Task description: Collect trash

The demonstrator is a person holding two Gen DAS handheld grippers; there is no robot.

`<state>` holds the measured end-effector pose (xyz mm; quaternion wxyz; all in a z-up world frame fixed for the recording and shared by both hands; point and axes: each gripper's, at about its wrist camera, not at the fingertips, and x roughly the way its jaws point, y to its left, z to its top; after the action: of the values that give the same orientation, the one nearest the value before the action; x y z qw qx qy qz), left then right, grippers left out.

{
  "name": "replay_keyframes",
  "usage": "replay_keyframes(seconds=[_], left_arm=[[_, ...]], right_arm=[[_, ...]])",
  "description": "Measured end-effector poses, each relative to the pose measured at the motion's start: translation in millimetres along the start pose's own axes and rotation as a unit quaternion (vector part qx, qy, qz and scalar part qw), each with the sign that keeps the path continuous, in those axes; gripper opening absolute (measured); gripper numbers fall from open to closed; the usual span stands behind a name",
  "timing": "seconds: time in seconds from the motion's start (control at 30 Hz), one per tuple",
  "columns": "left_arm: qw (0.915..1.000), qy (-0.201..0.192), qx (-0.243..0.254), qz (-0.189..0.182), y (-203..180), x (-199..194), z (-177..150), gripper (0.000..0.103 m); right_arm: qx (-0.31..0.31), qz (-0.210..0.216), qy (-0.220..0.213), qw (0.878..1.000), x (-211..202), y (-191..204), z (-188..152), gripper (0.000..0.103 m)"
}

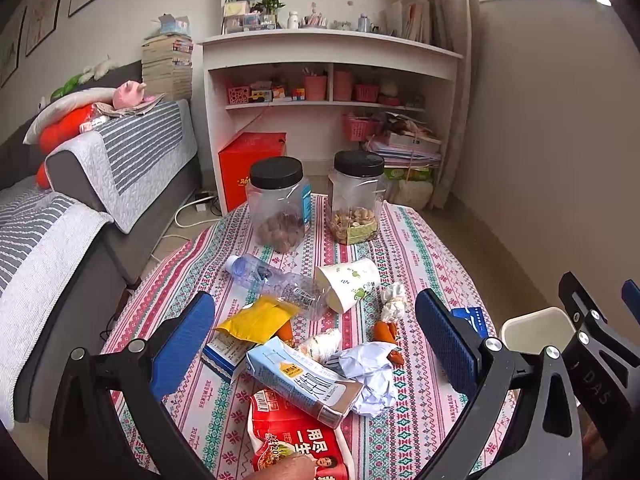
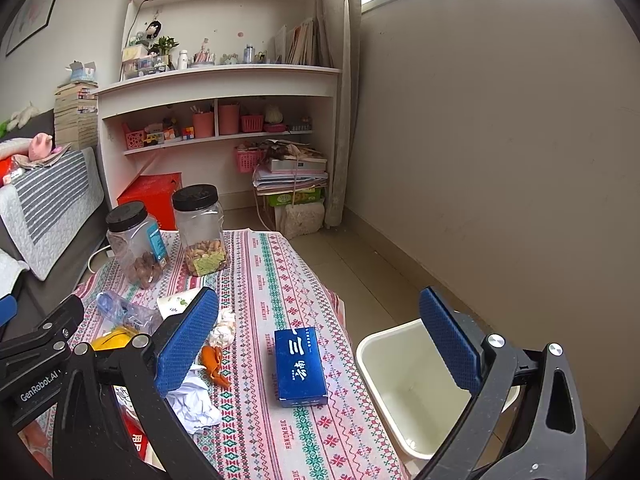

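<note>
We see the worktop (image 1: 416, 240) under a patterned cloth, with an empty cream bin (image 2: 404, 392) on the floor just beside its edge at 3 o'clock. At 12 o'clock stand two black-lidded jars, the walnut jar (image 1: 280, 204) and the peanut jar (image 1: 356, 200). Our left gripper (image 1: 316, 340) hangs above the litter with its jaws wide apart, holding nothing; our right gripper (image 2: 320, 344) is likewise spread and empty, above the blue box (image 2: 300, 366). The trash lies at 6 o'clock: a red snack bag (image 1: 296, 444), a milk carton (image 1: 300, 380) across it, a crushed clear bottle (image 1: 280, 284), a tipped paper cup (image 1: 348, 280), a yellow packet (image 1: 256, 320), crumpled paper (image 1: 372, 376) and orange peel (image 1: 386, 332).
</note>
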<state>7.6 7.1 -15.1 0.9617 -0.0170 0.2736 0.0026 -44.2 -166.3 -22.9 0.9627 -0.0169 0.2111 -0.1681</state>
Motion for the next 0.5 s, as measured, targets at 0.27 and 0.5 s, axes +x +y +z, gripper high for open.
replay_keyframes(seconds=[0.27, 0.5], left_arm=[[0.9965, 0.039, -0.064, -0.037, 53.1, 24.9, 27.3, 0.097], [0.9578, 0.234, -0.125, -0.112, 81.3, 98.1, 1.2, 0.097]], right_arm=[[0.021, 0.047, 0.092, 0.994, 28.2, 0.2, -6.1, 0.096], [0.062, 0.072, 0.161, 0.982, 47.5, -11.9, -11.8, 0.096]])
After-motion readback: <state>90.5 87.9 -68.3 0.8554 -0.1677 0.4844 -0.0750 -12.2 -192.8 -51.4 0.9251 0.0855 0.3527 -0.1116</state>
